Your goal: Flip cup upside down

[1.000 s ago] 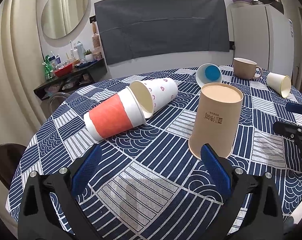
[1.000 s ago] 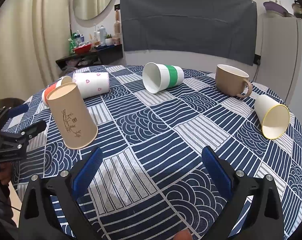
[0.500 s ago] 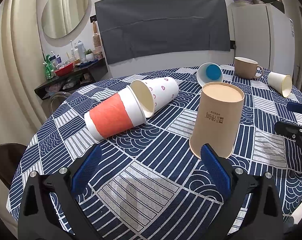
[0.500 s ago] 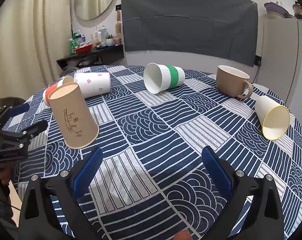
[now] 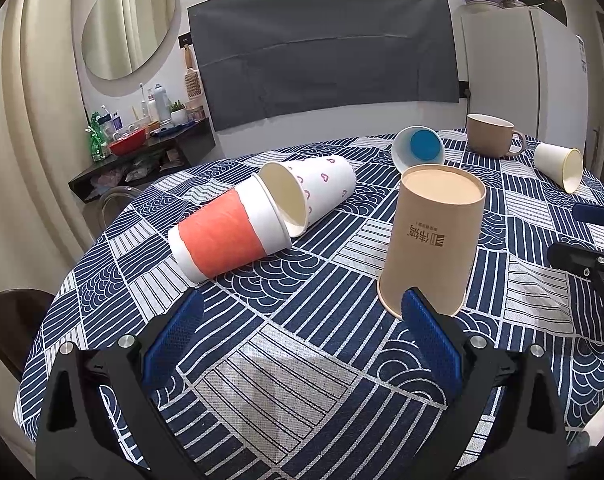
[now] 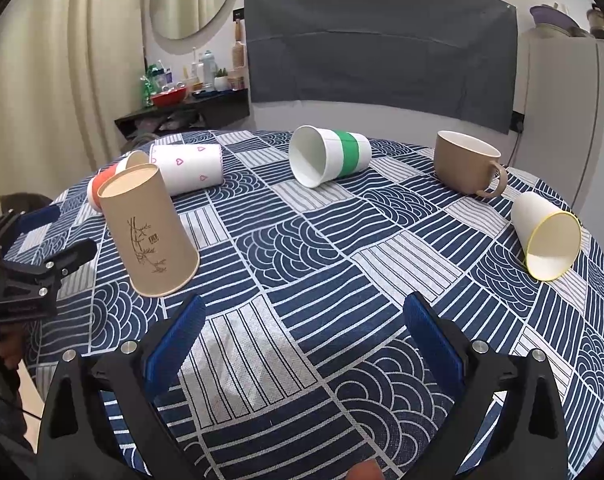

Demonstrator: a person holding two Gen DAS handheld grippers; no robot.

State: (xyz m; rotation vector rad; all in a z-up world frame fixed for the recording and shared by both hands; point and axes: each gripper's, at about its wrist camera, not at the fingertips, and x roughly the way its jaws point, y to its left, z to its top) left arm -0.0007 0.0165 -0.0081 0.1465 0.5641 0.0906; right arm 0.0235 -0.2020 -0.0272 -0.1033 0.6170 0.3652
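Note:
A brown paper cup [image 5: 431,240] stands upside down on the blue patterned tablecloth [image 5: 302,360]; it also shows in the right wrist view [image 6: 150,232]. My left gripper [image 5: 302,344] is open and empty, its right fingertip just in front of the cup's base rim. My right gripper [image 6: 302,344] is open and empty over the table's near side, to the right of the cup. Each gripper shows at the edge of the other's view.
An orange-banded cup [image 5: 226,236] and a heart-print cup [image 5: 313,188] lie on their sides, left. A green-banded cup [image 6: 329,156] and a yellow-rimmed cup [image 6: 545,236] lie on their sides. A brown mug [image 6: 465,164] stands upright at the back.
Both grippers have drifted very slightly; the brown cup stands still and nothing was taken hold of.

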